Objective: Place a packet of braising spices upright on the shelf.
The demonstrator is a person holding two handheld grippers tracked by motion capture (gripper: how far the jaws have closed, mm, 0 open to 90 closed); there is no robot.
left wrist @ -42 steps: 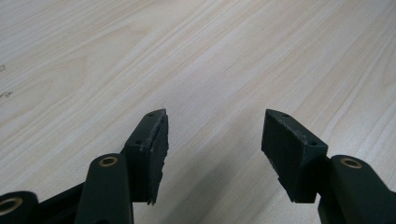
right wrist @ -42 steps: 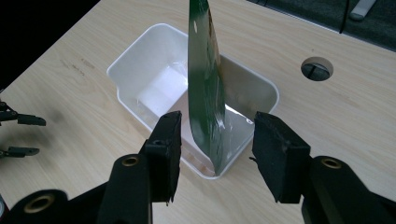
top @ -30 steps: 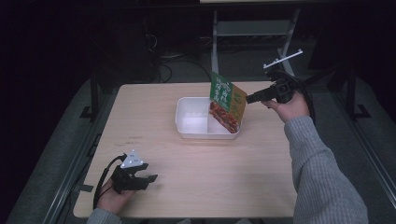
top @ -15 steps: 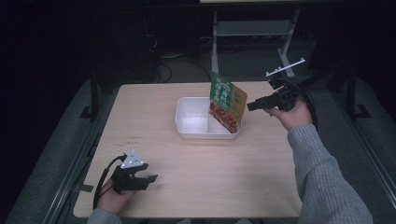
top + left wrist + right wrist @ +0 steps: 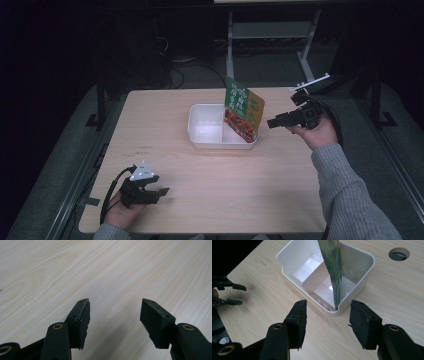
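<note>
A green and orange food packet (image 5: 243, 107) is standing on edge in the right compartment of a white divided container (image 5: 210, 127), leaning against its right wall on a pale wooden table (image 5: 210, 185).

The right gripper (image 5: 274, 122) is hovering just beside the container's right side, jaws spread apart with nothing between them. The left gripper (image 5: 161, 192) is resting at the table's near left corner, well apart from the container, its jaws likewise spread over bare wood.
</note>
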